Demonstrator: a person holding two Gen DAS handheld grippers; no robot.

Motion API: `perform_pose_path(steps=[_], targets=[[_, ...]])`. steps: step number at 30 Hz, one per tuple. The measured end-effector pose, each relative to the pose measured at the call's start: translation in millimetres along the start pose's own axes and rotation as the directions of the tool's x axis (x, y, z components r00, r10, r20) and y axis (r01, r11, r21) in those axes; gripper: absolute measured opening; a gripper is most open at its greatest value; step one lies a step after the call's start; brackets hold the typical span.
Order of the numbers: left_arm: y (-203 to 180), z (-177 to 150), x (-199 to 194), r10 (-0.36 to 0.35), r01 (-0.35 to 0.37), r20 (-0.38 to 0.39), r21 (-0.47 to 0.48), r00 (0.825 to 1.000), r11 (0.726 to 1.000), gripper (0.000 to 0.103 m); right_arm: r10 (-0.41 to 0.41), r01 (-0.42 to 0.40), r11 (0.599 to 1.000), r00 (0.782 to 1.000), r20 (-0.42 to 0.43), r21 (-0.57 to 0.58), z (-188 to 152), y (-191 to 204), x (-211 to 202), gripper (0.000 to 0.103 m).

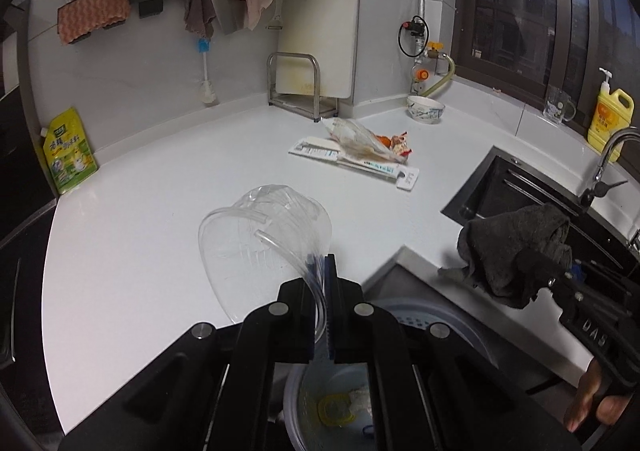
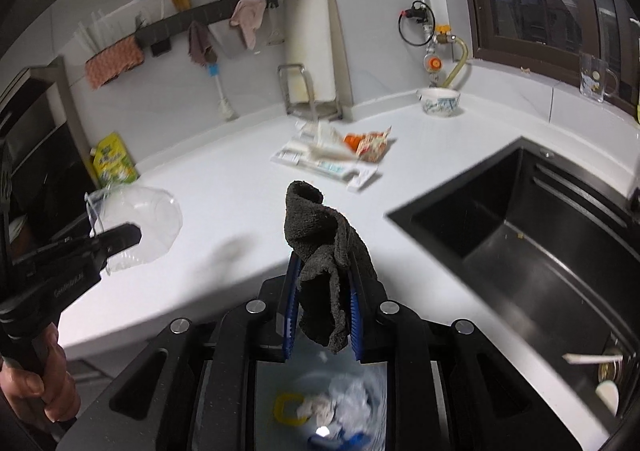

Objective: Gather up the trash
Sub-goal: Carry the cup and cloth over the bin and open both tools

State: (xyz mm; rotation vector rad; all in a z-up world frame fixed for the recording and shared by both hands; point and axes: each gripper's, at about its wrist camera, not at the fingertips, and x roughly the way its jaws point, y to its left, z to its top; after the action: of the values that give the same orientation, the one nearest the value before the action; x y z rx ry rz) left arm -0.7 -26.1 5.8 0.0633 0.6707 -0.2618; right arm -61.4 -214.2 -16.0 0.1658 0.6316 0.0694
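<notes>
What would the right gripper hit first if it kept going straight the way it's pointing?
Probably bare counter. The right gripper, shut on a dark cloth, aims down toward the white top, short of the wrapper pile. Depth is unclear, so the pile may come first.

"DAS" legible on right tongs body; other labels too blurry.
</notes>
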Motion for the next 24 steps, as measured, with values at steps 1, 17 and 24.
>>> perform_pose_path(steps=[1,17,24], targets=[[-2,-6,-3,-0.003,0.003,-0.008,-0.005,1.0,1.0,0.004,0.004,-0.004,1.0,1.0,-0.008,0.001,-8,2,-3,0.02],[-27,-84,7,0.0,0.001,-0.144,0.007,0.99,1.0,0.005,0.001,0.005,0.999,0.988,-0.155,0.036,-98,-8,-9,0.02],[-34,-97,22,0.002,0.002,-0.196,0.021,0.981,1.0,0.006,0.022,-0.013,0.999,0.976,-0.218,0.04,-109,-8,14,0.02]])
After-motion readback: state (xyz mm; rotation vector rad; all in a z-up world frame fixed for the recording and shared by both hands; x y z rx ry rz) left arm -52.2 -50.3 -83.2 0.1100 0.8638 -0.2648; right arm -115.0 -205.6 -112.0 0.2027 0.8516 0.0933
